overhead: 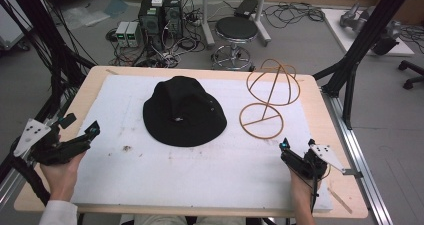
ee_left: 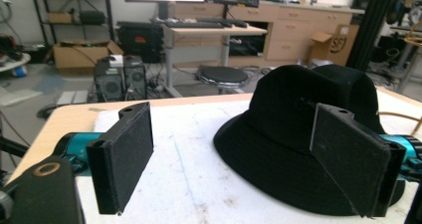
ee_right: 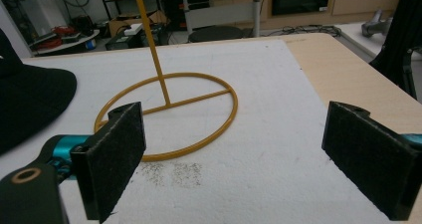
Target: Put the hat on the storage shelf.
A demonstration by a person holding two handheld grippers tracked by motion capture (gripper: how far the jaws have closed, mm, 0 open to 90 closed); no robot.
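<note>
Bucket hat mid-frame beside wire hat stand — both grippers spread, empty — approach pending; next likely brim grasp.

The left gripper sits at the near left of the high view, held in the person's left hand, whose forearm comes up from the bottom edge in a white sleeve. Its jaws stand wide apart with nothing between them (the left gripper view shows both pads well separated), pointing forward and to the right. The right gripper is at the near right, gripped by the right hand, jaws likewise spread wide and empty, aimed forward and slightly leftward. Both grippers are low, near the surface.
</note>
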